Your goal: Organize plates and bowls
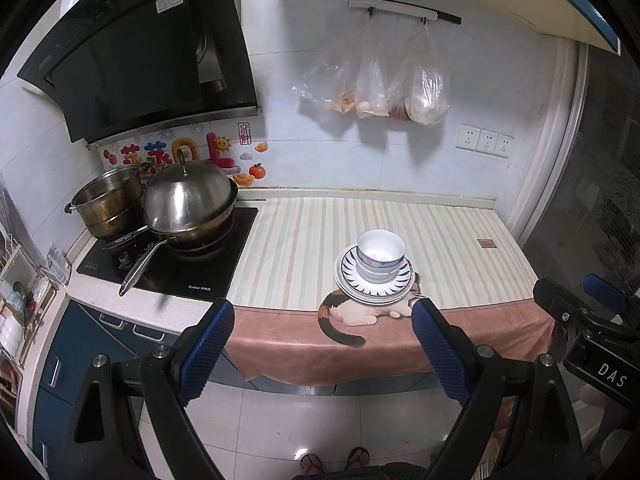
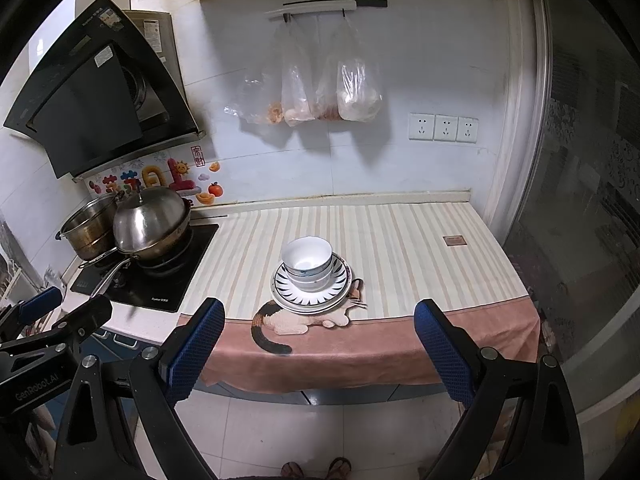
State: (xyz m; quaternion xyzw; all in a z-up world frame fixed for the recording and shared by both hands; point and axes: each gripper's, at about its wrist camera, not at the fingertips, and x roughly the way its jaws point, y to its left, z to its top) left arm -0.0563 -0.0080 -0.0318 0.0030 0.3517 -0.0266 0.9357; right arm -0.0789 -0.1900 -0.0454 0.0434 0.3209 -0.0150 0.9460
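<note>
Stacked white bowls [image 1: 380,254] [image 2: 307,263] sit nested on a stack of plates [image 1: 400,286] [image 2: 340,286]; the top plate has a dark striped rim. The stack stands near the front of the counter on a striped cloth [image 1: 304,240] [image 2: 400,248]. My left gripper [image 1: 323,320] is open and empty, held back from the counter edge above the floor. My right gripper [image 2: 320,320] is also open and empty, likewise short of the counter. The right gripper shows at the right edge of the left wrist view [image 1: 580,308], and the left gripper shows at the left edge of the right wrist view [image 2: 60,320].
A hob [image 1: 168,260] [image 2: 148,276] on the left carries a lidded wok [image 1: 188,204] [image 2: 150,220] and a steel pot [image 1: 108,204] [image 2: 86,228]. A range hood [image 1: 140,52] hangs above. Plastic bags [image 1: 372,84] [image 2: 320,92] hang on the wall. A glass door [image 2: 580,200] bounds the right side.
</note>
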